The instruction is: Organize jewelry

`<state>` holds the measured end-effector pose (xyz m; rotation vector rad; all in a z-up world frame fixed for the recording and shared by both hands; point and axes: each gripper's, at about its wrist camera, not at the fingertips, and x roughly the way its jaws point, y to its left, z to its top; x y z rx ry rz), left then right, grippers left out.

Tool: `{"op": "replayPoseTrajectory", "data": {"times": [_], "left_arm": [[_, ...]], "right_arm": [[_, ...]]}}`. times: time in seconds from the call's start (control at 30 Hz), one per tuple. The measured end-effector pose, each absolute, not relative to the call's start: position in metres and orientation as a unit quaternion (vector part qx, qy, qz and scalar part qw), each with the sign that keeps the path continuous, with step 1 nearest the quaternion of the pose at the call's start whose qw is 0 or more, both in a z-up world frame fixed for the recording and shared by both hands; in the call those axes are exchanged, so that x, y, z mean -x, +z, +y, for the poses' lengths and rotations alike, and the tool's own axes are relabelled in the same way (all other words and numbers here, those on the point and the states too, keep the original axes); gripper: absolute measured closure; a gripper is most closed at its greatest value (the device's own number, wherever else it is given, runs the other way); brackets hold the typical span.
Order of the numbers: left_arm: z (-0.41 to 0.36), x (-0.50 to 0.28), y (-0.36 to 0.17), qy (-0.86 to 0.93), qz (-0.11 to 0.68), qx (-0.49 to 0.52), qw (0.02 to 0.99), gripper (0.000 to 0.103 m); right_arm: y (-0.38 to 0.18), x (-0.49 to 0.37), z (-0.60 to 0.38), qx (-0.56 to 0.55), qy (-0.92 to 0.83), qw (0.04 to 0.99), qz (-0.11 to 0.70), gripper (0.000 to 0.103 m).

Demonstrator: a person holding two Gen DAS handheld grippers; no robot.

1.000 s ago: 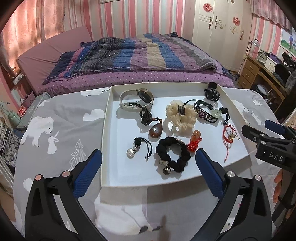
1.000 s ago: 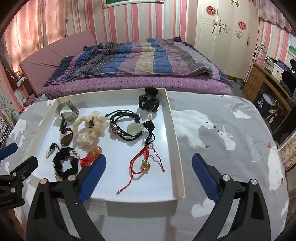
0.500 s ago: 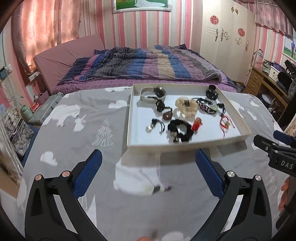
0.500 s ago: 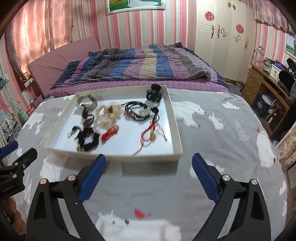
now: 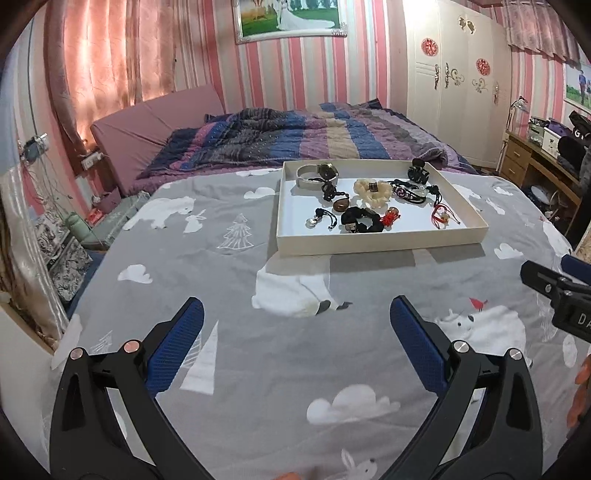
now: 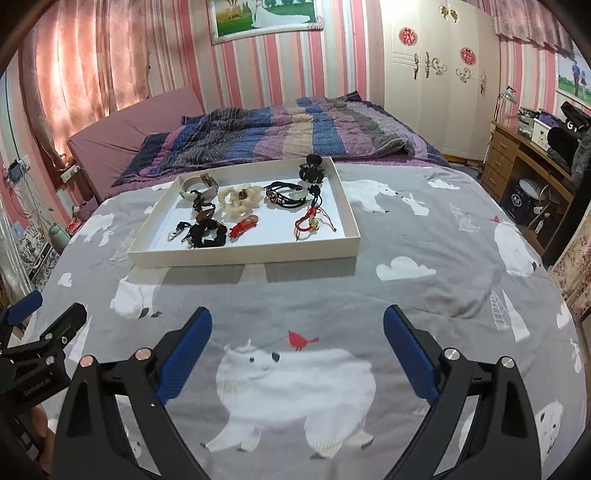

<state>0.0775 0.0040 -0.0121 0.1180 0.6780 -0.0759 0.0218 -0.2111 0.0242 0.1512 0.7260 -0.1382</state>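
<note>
Jewelry tray [image 5: 376, 245] lies well beyond both gaping tongs [image 5: 295, 343].

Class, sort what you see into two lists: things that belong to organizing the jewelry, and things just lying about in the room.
Belongs to the job: tray, watch, cream scrunchie, black scrunchie, red cord bracelet, hair claw.

Just lying about: quilt, wardrobe, desk, framed picture.
</note>
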Motion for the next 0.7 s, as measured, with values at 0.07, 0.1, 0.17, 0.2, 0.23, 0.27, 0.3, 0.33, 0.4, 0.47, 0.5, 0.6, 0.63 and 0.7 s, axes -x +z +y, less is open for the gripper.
{"op": "replayPoseTrajectory", "data": {"times": [0.07, 0.1, 0.17, 0.2, 0.23, 0.27, 0.3, 0.33, 0.4, 0.47, 0.5, 0.6, 0.63, 0.7], "left_arm": [[0.005, -0.070, -0.012, -0.038, 0.328, -0.054, 0.942, 0.003], [0.006, -0.065, -0.011, -0.040, 0.327, -0.050, 0.943, 0.003], [0.007, -0.058, -0.009, -0.043, 0.322, -0.044, 0.945, 0.003], [0.008, -0.054, -0.007, -0.044, 0.319, -0.041, 0.946, 0.003], [0.008, -0.052, -0.005, -0.045, 0.316, -0.040, 0.947, 0.003], [0.008, -0.048, -0.004, -0.046, 0.312, -0.040, 0.948, 0.003], [0.009, -0.043, -0.002, -0.046, 0.308, -0.039, 0.950, 0.003], [0.008, -0.040, 0.000, -0.047, 0.305, -0.037, 0.950, 0.003], [0.009, -0.035, 0.003, -0.049, 0.301, -0.034, 0.952, 0.003], [0.008, -0.031, 0.005, -0.050, 0.299, -0.034, 0.952, 0.003], [0.007, -0.030, 0.005, -0.049, 0.298, -0.035, 0.953, 0.003], [0.007, -0.026, 0.008, -0.049, 0.292, -0.038, 0.954, 0.003], [0.007, -0.026, 0.009, -0.049, 0.292, -0.038, 0.955, 0.003], [0.007, -0.027, 0.010, -0.051, 0.291, -0.038, 0.955, 0.003]], "right_arm": [[0.026, -0.012, -0.210, -0.069, -0.077, 0.933, 0.344, 0.009], [0.027, -0.008, -0.210, -0.066, -0.082, 0.935, 0.339, 0.009], [0.029, 0.001, -0.207, -0.061, -0.088, 0.937, 0.332, 0.009], [0.031, 0.003, -0.207, -0.060, -0.088, 0.938, 0.330, 0.009], [0.033, 0.007, -0.205, -0.057, -0.090, 0.939, 0.327, 0.009], [0.035, 0.010, -0.204, -0.052, -0.093, 0.939, 0.326, 0.009], [0.036, 0.012, -0.203, -0.050, -0.093, 0.940, 0.324, 0.009], [0.038, 0.015, -0.201, -0.047, -0.092, 0.941, 0.322, 0.009], [0.040, 0.018, -0.198, -0.042, -0.092, 0.942, 0.319, 0.009], [0.042, 0.022, -0.196, -0.038, -0.091, 0.944, 0.314, 0.009], [0.043, 0.023, -0.195, -0.037, -0.092, 0.945, 0.313, 0.009], [0.045, 0.025, -0.193, -0.031, -0.095, 0.946, 0.309, 0.009], [0.045, 0.026, -0.192, -0.031, -0.094, 0.946, 0.308, 0.009], [0.046, 0.026, -0.193, -0.033, -0.093, 0.946, 0.308, 0.009]]}}
